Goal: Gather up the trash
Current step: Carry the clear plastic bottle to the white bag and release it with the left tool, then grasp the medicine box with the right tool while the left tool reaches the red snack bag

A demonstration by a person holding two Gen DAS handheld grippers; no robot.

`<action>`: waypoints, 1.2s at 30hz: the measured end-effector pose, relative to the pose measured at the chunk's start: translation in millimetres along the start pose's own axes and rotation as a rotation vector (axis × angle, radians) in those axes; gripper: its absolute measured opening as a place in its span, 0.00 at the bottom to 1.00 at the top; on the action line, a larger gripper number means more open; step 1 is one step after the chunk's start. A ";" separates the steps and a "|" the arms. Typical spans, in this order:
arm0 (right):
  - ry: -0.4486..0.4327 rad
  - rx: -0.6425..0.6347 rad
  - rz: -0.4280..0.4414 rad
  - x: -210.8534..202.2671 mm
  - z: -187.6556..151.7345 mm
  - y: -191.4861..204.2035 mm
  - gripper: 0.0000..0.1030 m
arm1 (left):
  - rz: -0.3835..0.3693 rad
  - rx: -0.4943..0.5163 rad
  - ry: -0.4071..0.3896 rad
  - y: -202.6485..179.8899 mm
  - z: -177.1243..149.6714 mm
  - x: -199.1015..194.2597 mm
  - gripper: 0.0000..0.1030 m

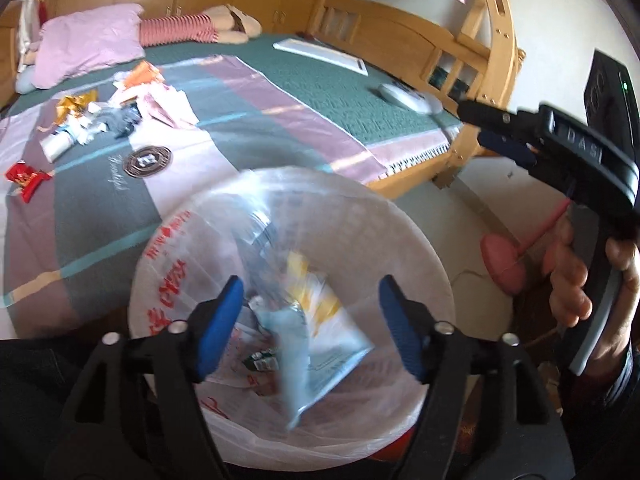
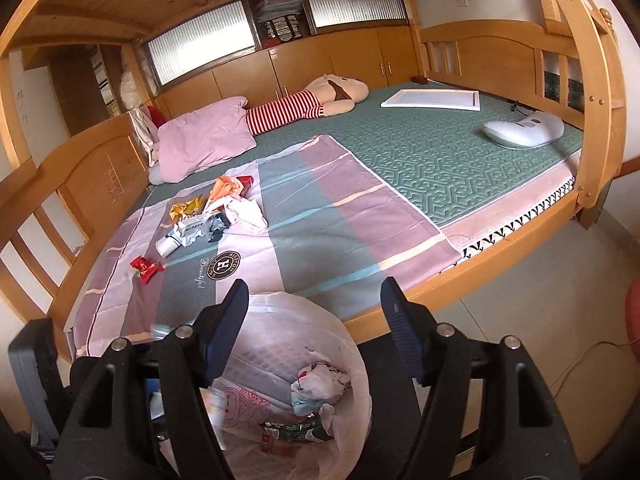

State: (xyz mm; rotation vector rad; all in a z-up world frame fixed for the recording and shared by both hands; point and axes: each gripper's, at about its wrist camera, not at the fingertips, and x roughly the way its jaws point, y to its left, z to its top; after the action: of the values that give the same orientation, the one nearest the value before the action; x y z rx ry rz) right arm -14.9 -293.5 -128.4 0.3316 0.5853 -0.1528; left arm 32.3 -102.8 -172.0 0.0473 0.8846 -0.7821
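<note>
A bin lined with a white plastic bag point(image 1: 400, 240) stands beside the bed, right under my open left gripper point(image 1: 312, 328). A blurred light blue and white wrapper point(image 1: 316, 344) is between its fingers, over the bin mouth, apparently falling. The bin point(image 2: 352, 344) also shows under my open, empty right gripper point(image 2: 312, 332), with crumpled wrappers point(image 2: 316, 384) inside. A pile of wrappers point(image 2: 212, 212) and a red wrapper point(image 2: 146, 268) lie on the striped sheet; they also show in the left wrist view as the pile point(image 1: 116, 108) and the red wrapper point(image 1: 26, 178). The right gripper point(image 1: 504, 132) appears at right there.
A wooden bunk bed frame point(image 2: 400, 308) surrounds the mattress. A pink pillow point(image 2: 200, 140), a striped plush toy point(image 2: 320, 100), a white board point(image 2: 432, 100) and a white device point(image 2: 524, 128) lie on the bed. A pink object point(image 1: 504, 260) sits on the floor.
</note>
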 end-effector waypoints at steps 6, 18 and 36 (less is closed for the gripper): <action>-0.010 -0.036 0.006 -5.7 0.1 10.2 0.66 | 0.023 -0.070 -0.040 19.9 2.5 -10.8 0.78; 0.041 -0.032 0.012 19.1 -3.0 20.9 0.67 | 0.146 -0.225 -0.166 62.2 10.3 -37.9 0.82; 0.239 -0.124 0.256 227.6 83.5 200.8 0.67 | 0.597 -0.987 -0.117 328.0 22.6 -23.1 0.83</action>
State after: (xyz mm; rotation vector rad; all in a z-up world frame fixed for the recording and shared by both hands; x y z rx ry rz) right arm 262.8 -145.6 -138.7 0.3030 0.7786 0.1715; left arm 245.7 141.6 -229.6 -0.5749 0.9938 0.2519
